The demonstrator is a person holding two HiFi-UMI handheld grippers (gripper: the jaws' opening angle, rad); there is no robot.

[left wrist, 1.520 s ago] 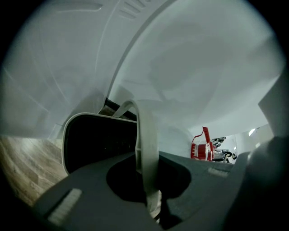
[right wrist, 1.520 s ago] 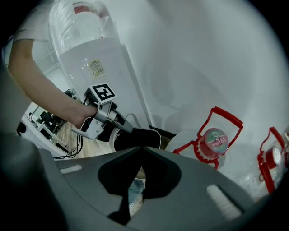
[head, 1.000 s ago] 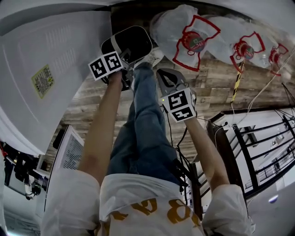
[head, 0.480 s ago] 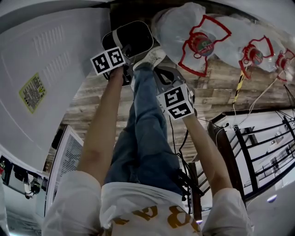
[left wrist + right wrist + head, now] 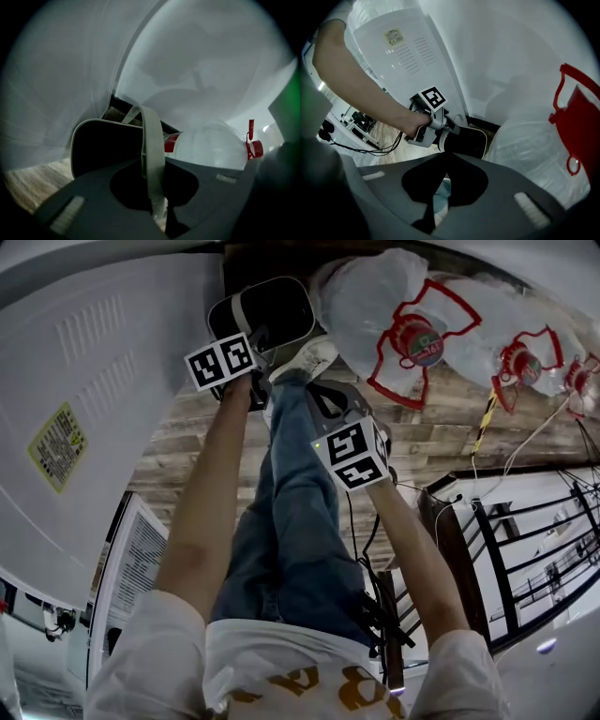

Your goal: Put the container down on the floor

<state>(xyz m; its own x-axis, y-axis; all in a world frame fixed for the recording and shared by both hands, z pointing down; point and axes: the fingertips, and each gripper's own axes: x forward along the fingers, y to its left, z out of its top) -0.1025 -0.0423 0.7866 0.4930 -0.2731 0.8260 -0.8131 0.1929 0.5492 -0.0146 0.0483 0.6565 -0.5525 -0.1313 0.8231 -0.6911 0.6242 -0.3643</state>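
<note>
The print on the yellow label [image 5: 58,445] is illegible.

Clear bags [image 5: 394,306] with red ties on plank floor [image 5: 441,427]; white appliance [image 5: 94,381], yellow label [image 5: 52,446]; black rack [image 5: 525,549].

Left gripper [image 5: 255,341] moves the container [image 5: 274,307] slightly further up-frame in head view, marker cube [image 5: 223,359] following up and right. Right gripper [image 5: 323,395] drifts left, closer to the jeans leg [image 5: 295,484], its cube twisting a little. Camera shifts too: yellow label [image 5: 47,446] on white appliance [image 5: 112,343] slides down-left toward frame edge; clear bags [image 5: 394,315] with red handles move right and slightly lower.
</note>
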